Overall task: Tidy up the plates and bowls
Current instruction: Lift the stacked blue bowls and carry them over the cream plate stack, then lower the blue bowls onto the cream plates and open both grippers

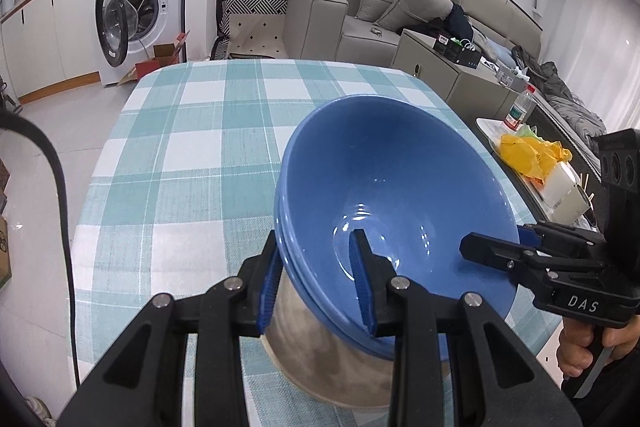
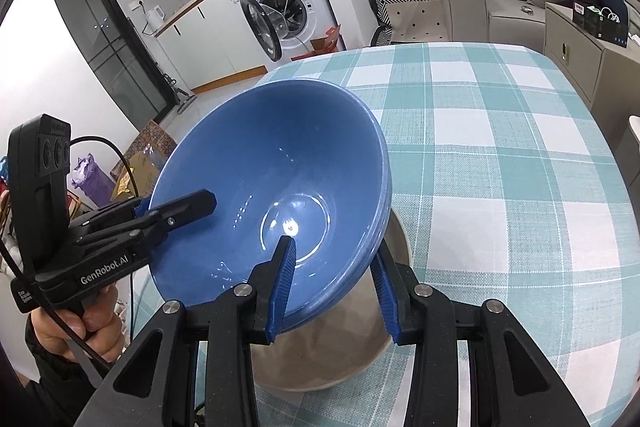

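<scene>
- The table [image 1: 224, 131] wore a teal-and-white checked cloth, and its far half lay bare.
- Behind it stood a white washing machine [image 1: 134, 7] with its door swung open, a grey sofa [image 1: 372, 15], and a side surface holding a yellow bag [image 1: 532, 155] and a bottle [image 1: 520, 107].
- Nothing lay between the grippers and the bowls.
- The blue bowls [image 1: 396, 179], glossy, deep and nested so that more than one rim edge showed, were tilted above a beige bowl [image 1: 320, 347] resting on the cloth.
- The left gripper [image 1: 316, 279] was closed partway on the blue rim, one finger inside, one outside.
- The right gripper [image 2: 332, 287] pinched the opposite rim the same way.
- Whether the blue bowls touched the beige bowl could not be told.
</scene>
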